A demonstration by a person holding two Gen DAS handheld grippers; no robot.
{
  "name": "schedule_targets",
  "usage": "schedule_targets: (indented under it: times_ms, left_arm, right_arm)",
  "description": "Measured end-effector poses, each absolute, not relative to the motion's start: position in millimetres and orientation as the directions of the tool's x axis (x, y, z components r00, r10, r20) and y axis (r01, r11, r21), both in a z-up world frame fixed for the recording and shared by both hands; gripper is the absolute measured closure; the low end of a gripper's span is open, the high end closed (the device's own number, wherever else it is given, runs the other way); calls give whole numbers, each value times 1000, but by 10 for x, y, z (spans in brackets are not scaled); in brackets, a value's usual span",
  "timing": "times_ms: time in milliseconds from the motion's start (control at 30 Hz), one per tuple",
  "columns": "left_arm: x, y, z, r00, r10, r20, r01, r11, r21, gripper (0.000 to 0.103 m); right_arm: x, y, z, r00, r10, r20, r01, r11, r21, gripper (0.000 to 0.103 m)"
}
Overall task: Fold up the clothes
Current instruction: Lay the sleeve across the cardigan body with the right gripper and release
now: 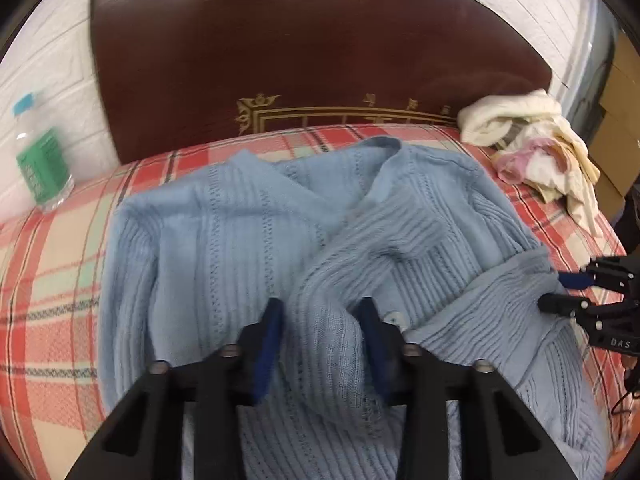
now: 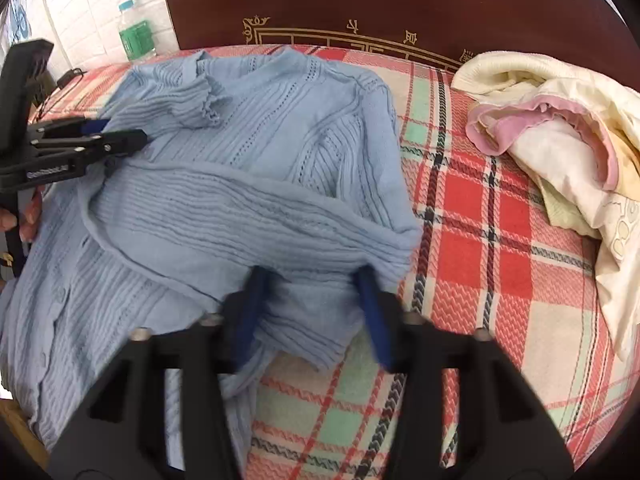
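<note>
My left gripper [image 1: 320,312] pinches a raised fold of the light blue knit cardigan [image 1: 224,224] lying on the plaid bedspread [image 1: 48,280]. My right gripper [image 2: 310,284] clamps its sleeve [image 2: 248,216], jaws partly closed.

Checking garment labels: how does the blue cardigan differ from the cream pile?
The blue cardigan is one ribbed light-blue knit, spread across the plaid bedcover; the cream pile is bunched by the headboard, with pink trim showing. The cardigan has cloth between both grippers' fingers; the pile lies apart from them. Both rest on the bedcover.
</note>
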State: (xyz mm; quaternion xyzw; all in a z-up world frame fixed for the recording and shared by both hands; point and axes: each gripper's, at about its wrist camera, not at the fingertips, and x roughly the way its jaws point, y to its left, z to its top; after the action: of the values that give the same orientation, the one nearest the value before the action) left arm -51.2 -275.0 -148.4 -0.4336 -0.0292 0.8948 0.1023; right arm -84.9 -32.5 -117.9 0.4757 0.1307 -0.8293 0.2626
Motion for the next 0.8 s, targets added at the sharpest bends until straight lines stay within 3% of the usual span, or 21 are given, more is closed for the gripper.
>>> schedule_targets:
  times_ms: [33,167,200,233,267,300,467,633,800]
  left_arm:
    - [-494,-2810,-1472,-611,214,-762,-141,-977,-162,77]
    - [-385,-3049,-1343,-651,236,-722,-83,-967,-241,78]
    - [-329,-3103,-1316,-658,250,-711,-76,-961,-267,72]
    - [-272,-3157,-1289,-664,263,-700,-69,-954,-293,53]
    - [-192,-3211,-1275,-671,271,-690,-58,-947,-316,42]
    - [-111,-3265,-1262,-677,280,-681,-48,-940,-339,30]
    - [427,-3395,-1213,-689,296,-662,-35,-925,-378,22]
    - [1001,-3408,-1297,-656,331,-678,-60,-919,-390,21]
    - [1429,-3429,-1374,-649,366,-667,-53,-896,-440,21]
  right_arm:
    - [-865,-310,-1163,-416,-313,-854,558,-829,33,88]
    - [-880,-250,-992,-509,-281,-814,516,-856,-28,93]
    - [-902,-215,-941,-532,-268,-803,499,-866,-42,93]
    - [-923,-181,-890,-555,-255,-791,482,-875,-56,93]
    - [-974,-143,-912,-537,-261,-802,469,-883,-26,92]
    - [-1028,-104,-940,-514,-269,-814,456,-890,6,91]
    - [-922,54,-1073,-471,-293,-832,445,-893,63,53]
    - [-338,330,-1049,-362,-497,-789,512,-813,278,47]
    - [391,335,-1260,-239,-543,-805,583,-743,328,47]
